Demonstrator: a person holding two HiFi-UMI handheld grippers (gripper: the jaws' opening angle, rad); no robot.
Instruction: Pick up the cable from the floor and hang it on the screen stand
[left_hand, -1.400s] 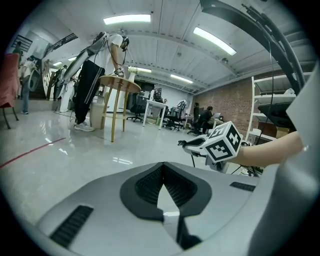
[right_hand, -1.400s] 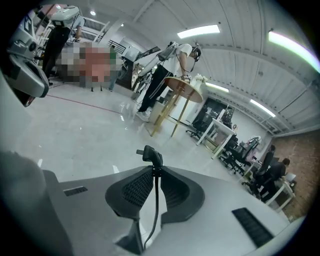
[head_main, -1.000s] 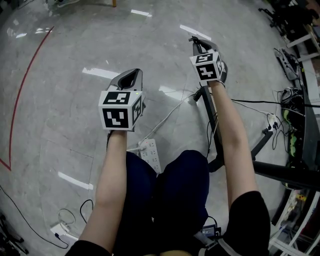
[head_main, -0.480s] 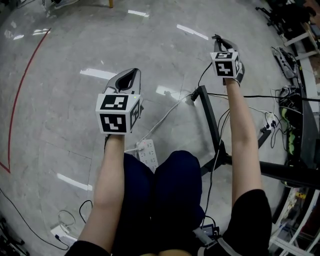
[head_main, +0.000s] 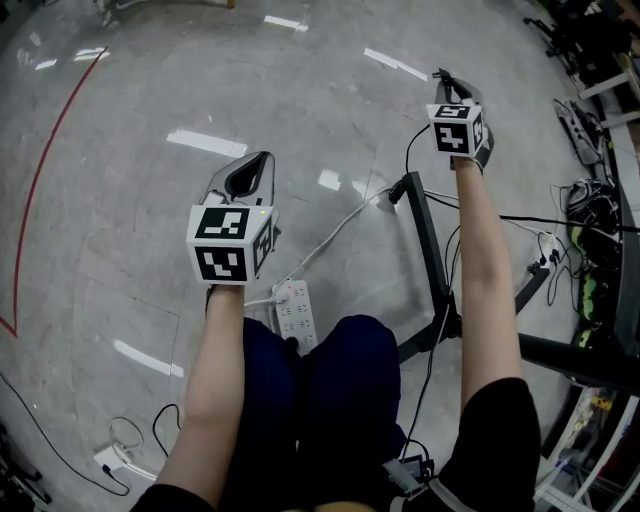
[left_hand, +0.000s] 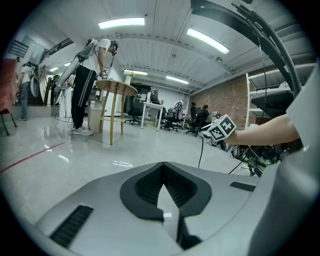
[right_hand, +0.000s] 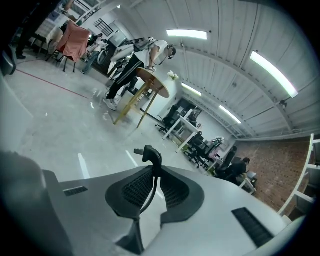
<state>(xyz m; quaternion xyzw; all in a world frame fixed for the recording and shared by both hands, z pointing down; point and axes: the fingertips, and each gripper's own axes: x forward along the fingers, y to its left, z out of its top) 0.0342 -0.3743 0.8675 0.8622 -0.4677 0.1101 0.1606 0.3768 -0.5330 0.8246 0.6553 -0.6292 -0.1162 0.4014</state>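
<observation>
Right gripper: jaws are pressed onto the black cable, pinched between the ribbed pads just below its angled plug, which stands clear above the jaw tips. The grip is taken near the end, so the rest of the run hangs free.

Left gripper: jaws are brought together at the tips and nothing is seen between them. It is held lower and nearer the body, well apart from the right.

Cable position: in the head view, the line is seen dropping from the raised right gripper in a loose curve toward the near tip of the screen stand, whose black leg lies on the floor. Whether the thin black line running on beside the forearm is the same cable cannot be told.

Handling, as judged: the cable is taken to be light and limp, with no stiffness to hold a shape; it should drape over a bar but could slide off under its own trailing weight if hung close to the end. The smooth jacket is thin, so slipping through the pads is possible, though the plug would act as a stop. A second hold farther down the run, by the free left gripper, is judged useful to form a loop. The plug itself is best not squeezed.

Nearby: a white power strip with a white cord lies on the floor beside the knees and is not touched.
</observation>
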